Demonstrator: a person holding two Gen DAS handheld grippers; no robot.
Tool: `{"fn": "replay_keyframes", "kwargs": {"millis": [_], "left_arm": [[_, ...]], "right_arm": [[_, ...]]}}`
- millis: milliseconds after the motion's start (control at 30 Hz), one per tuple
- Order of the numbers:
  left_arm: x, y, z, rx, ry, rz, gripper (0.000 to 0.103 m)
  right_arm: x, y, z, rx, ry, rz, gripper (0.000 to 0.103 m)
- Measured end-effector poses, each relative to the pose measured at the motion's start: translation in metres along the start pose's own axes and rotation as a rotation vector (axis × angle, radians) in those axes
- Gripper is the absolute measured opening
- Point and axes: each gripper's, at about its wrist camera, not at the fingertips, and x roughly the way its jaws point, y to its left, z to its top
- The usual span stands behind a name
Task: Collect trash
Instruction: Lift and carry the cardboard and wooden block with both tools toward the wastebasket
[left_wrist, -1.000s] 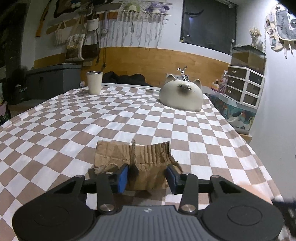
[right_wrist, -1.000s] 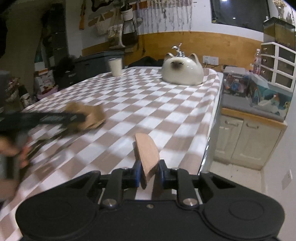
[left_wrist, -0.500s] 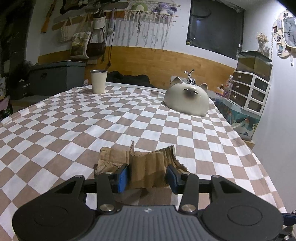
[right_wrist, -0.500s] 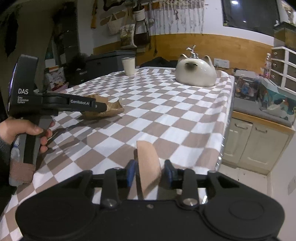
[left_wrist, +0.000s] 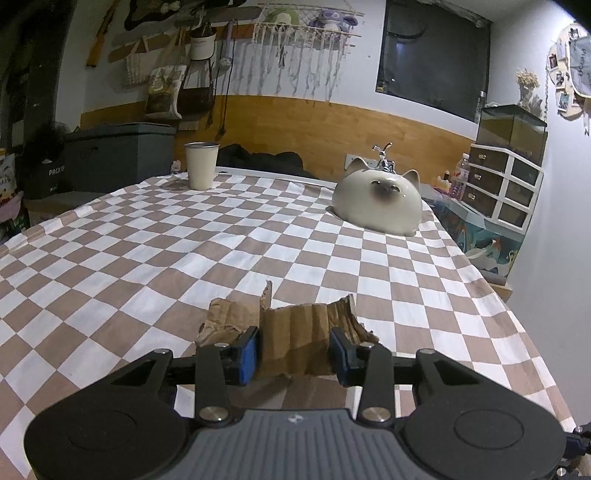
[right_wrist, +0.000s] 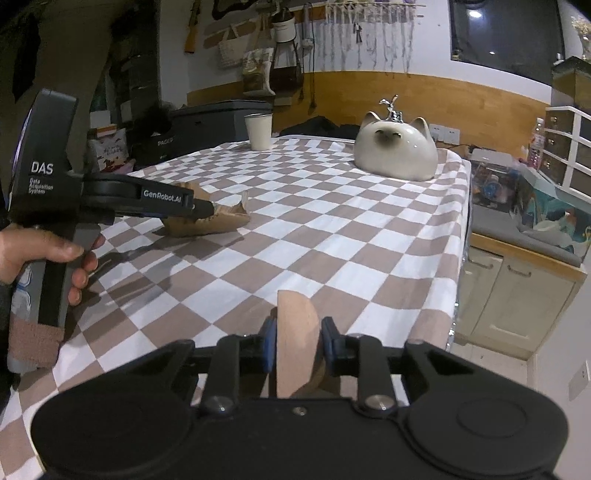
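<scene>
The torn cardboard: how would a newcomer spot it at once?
Start at the checkered tablecloth covering the big table. On its near end, far from the cat-shaped ceramic and white cup, lies the torn cardboard, between the left tool's blue pads. It alone is brown, crumpled and ragged-edged.

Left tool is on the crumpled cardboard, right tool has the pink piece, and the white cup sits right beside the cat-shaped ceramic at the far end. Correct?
Not quite. The white cup stands apart from the cat-shaped ceramic, at the opposite far corner of the checkered tablecloth; the left wrist view shows it. The left tool on the cardboard and the right tool around the pink piece are correct.
</scene>
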Motion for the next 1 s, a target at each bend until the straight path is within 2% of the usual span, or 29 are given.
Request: {"fn": "replay_keyframes", "kwargs": {"millis": [200,333,500,733,1000], "left_arm": [[-0.014,-0.007,-0.004,0.034,0.008,-0.033,0.041],[-0.032,-0.013,-0.008,0.054,0.007,-0.058,0.041],[-0.067,-0.021,-0.011,0.066,-0.037,-0.079,0.041],[-0.105,-0.033,-0.031,0.078,-0.018,-0.094,0.041],[-0.158,-0.041,-0.041,0.093,-0.042,-0.082,0.041]], "right_arm": [[-0.001,0.007,-0.001,0.024,-0.008,-0.047,0.026],[-0.008,0.002,0.001,0.086,-0.013,-0.059,0.026],[-0.028,-0.003,0.002,0.145,-0.035,-0.071,0.026],[-0.06,0.0,0.001,0.147,-0.067,-0.076,0.025],[-0.101,0.007,-0.009,0.166,-0.096,-0.086,0.025]]}}
